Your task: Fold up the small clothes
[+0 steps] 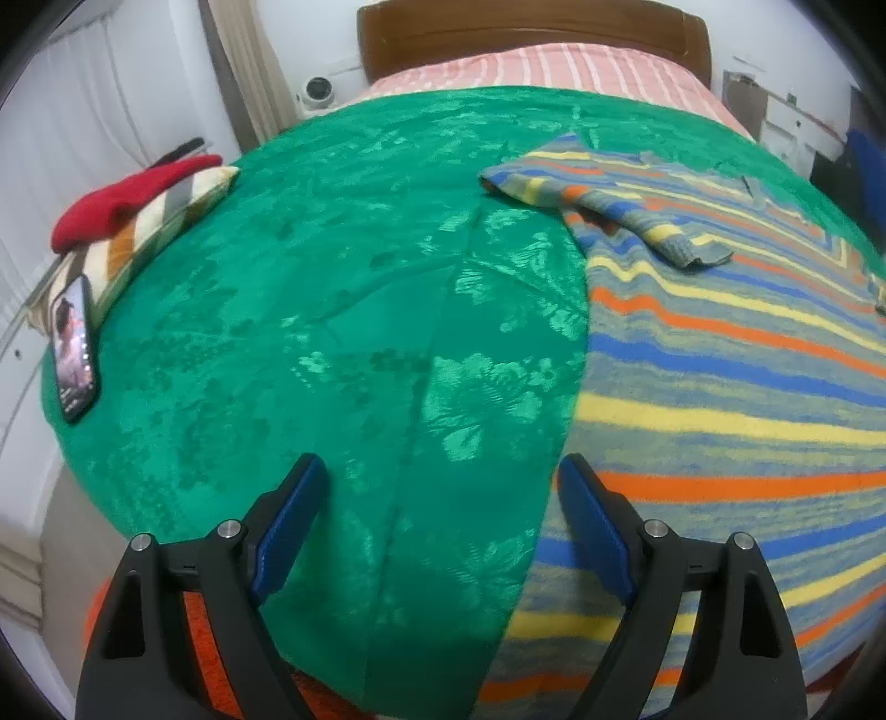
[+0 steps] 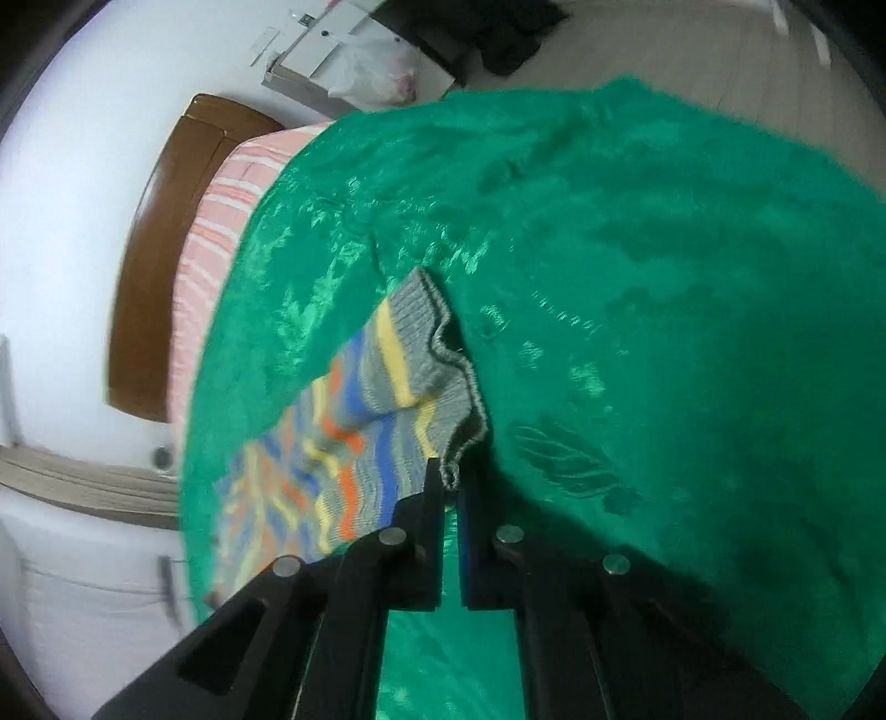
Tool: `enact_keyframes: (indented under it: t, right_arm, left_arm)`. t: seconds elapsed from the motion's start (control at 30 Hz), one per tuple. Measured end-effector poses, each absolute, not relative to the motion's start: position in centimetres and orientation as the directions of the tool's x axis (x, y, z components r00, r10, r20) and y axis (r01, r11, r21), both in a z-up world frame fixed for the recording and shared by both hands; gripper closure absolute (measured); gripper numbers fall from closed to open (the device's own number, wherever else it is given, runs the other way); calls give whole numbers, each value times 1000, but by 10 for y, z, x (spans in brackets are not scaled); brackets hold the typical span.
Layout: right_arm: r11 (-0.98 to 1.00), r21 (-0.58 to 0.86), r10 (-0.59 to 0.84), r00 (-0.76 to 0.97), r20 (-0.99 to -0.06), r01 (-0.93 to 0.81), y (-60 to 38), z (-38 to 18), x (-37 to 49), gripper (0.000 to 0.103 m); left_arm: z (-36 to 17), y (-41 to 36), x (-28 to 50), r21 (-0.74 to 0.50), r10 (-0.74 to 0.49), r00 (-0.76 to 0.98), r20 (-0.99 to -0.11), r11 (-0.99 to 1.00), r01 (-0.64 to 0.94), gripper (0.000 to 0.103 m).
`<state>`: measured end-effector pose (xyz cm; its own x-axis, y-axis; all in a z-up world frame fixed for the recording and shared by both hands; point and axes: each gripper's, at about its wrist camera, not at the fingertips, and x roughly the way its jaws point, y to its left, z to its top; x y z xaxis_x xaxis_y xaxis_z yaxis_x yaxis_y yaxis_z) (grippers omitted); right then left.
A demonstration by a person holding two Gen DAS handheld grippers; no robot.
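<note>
A knit sweater (image 1: 720,360) striped in blue, yellow, orange and grey lies flat on the green blanket (image 1: 332,304), filling the right of the left wrist view. One sleeve (image 1: 609,205) is folded across its upper part. My left gripper (image 1: 443,465) hangs open above the blanket at the sweater's left edge, with nothing between its fingers. In the right wrist view my right gripper (image 2: 448,471) is shut on the edge of the grey ribbed cuff (image 2: 443,365) of the other sleeve. That sleeve is lifted and runs back to the sweater body (image 2: 332,443).
A phone (image 1: 75,354) with a lit screen leans on a striped pillow (image 1: 149,227) at the bed's left edge, and a red cloth (image 1: 127,202) lies on the pillow. A wooden headboard (image 1: 531,33) and pink striped sheet (image 1: 554,66) are beyond. A plastic bag (image 2: 376,72) sits on the floor.
</note>
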<state>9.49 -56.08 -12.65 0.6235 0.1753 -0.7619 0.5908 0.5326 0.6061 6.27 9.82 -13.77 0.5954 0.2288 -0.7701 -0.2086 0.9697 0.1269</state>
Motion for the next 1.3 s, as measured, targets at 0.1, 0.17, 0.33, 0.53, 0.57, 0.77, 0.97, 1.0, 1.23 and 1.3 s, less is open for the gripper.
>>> enact_keyframes:
  t: [0.1, 0.17, 0.33, 0.53, 0.57, 0.77, 0.97, 1.0, 1.23, 1.3]
  right_arm:
    - [629, 507, 76, 602, -795, 589, -549, -107, 86, 100]
    - [633, 464, 57, 561, -826, 619, -549, -116, 85, 100]
    - [636, 466, 55, 566, -823, 615, -553, -128, 89, 102]
    - [696, 466, 54, 607, -793, 546, -545, -115, 59, 77]
    - [713, 446, 32, 610, -792, 541, -541, -111, 50, 64]
    - [863, 284, -70, 655, -752, 418, -490, -87, -1, 43]
    - [936, 220, -32, 692, -721, 273, -432, -101, -14, 42]
    - [945, 194, -43, 686, -726, 265, -426, -105, -13, 42]
    - [943, 210, -25, 681, -731, 259, -423, -116, -11, 42]
    - [944, 203, -33, 684, -729, 261, -420, -117, -13, 40]
  left_arm:
    - [-139, 98, 64, 121, 221, 592, -775, 971, -204, 15]
    - [-141, 96, 68, 128, 223, 593, -774, 972, -199, 15]
    - [-139, 89, 64, 197, 272, 603, -750, 962, -189, 11]
    - [-105, 85, 56, 195, 242, 657, -714, 970, -145, 11]
    - [-95, 81, 58, 204, 228, 683, -694, 972, -117, 11]
    - [-64, 32, 107, 307, 104, 735, -670, 940, 147, 11]
    - [-84, -5, 152, 394, 101, 712, -695, 882, 258, 11]
    - [-85, -6, 158, 383, 97, 702, -706, 885, 263, 11]
    - [-82, 16, 183, 253, 21, 650, -760, 930, 266, 11]
    - [-85, 13, 190, 248, 10, 640, -768, 926, 284, 11]
